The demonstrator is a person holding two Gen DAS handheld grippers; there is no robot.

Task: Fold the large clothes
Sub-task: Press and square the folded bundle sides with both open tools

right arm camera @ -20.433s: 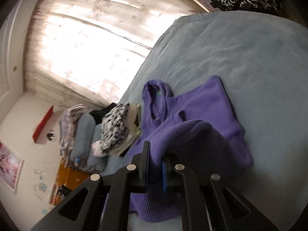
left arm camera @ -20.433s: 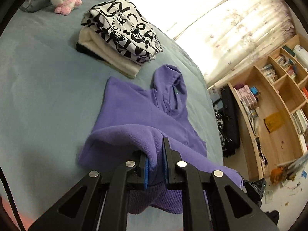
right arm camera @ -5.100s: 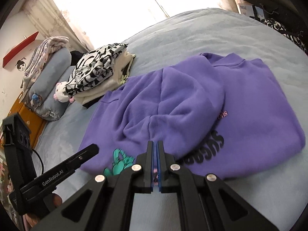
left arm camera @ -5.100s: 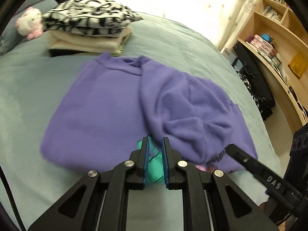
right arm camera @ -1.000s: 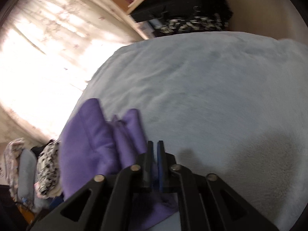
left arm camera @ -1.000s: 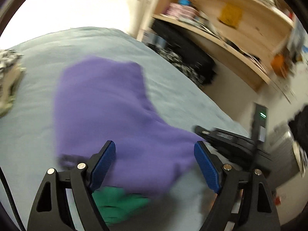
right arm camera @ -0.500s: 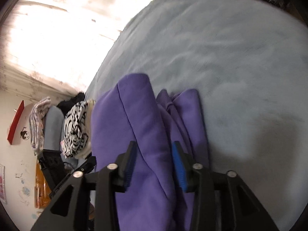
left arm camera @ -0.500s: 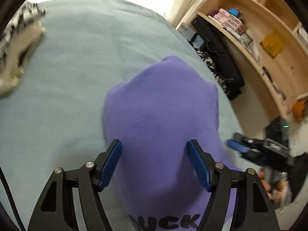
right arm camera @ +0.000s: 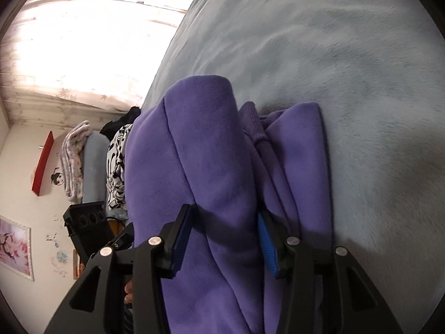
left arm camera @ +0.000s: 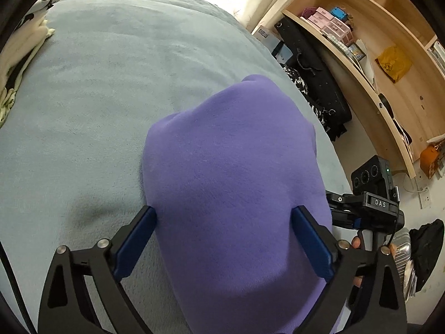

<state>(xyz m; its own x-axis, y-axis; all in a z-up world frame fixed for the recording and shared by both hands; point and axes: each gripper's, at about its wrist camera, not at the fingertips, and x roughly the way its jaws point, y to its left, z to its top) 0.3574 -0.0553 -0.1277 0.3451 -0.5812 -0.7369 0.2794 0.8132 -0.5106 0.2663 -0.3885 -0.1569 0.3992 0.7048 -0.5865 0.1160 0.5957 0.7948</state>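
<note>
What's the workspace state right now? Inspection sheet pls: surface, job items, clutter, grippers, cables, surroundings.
Surface: grey-blue plush bed cover, lightly rumpled.
Job's things: purple fleece hoodie, folded into a thick bundle lying on the bed cover.
Clutter: stack of folded clothes with a black-and-white patterned top at the bed's far side; grey pillow beside it.
Grippers: left gripper open, its jaws straddling the bundle; right gripper open around one thick fold.
Cables: thin black cable at the left view's edge.
Surroundings: wooden bookshelf, black bag under it, bright curtained window.
</note>
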